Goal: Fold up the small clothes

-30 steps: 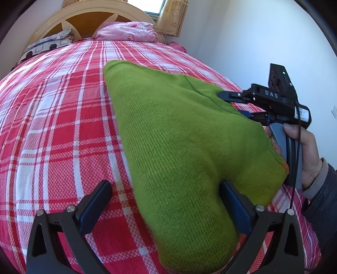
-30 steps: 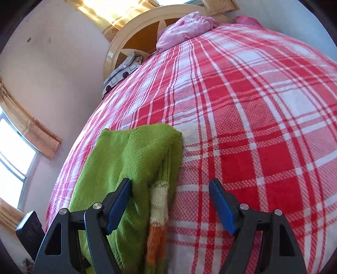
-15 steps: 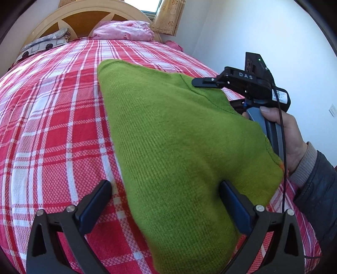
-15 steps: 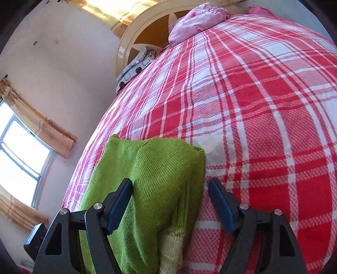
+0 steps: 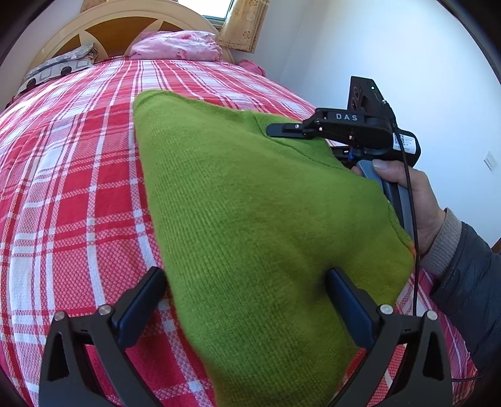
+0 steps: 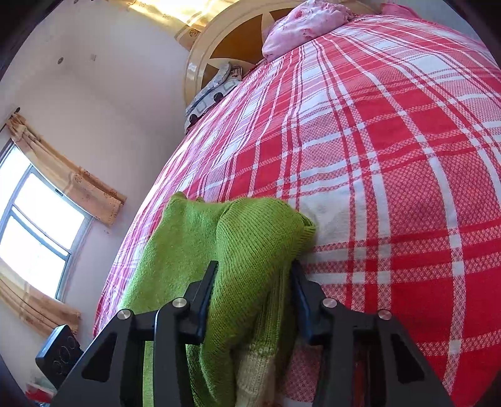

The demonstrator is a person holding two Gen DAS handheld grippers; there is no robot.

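- Green knit sweater (image 5: pixel 256 219) lay folded on the red plaid bedspread (image 5: pixel 69 194).
- My right gripper (image 6: pixel 253 281) had just been closing; its pads pinched a bunched sleeve fold.
- My left gripper (image 5: pixel 247 300) stood wide, straddling the sweater's near edge, not pinching.
- Pink bedding (image 5: pixel 175 47) and patterned pillow (image 5: pixel 59 67) sat well clear by the headboard (image 5: pixel 103 28).

Home bedroom, by what I see: my bed under a red-and-white plaid bedspread (image 5: pixel 78 188), cream arched headboard (image 5: pixel 125 25) at 12 o'clock with a pink pillow (image 5: pixel 175 47) and patterned pillow (image 5: pixel 59 67), yellow curtains (image 6: pixel 65 178) over a window (image 6: pixel 34 231) at 9 o'clock.
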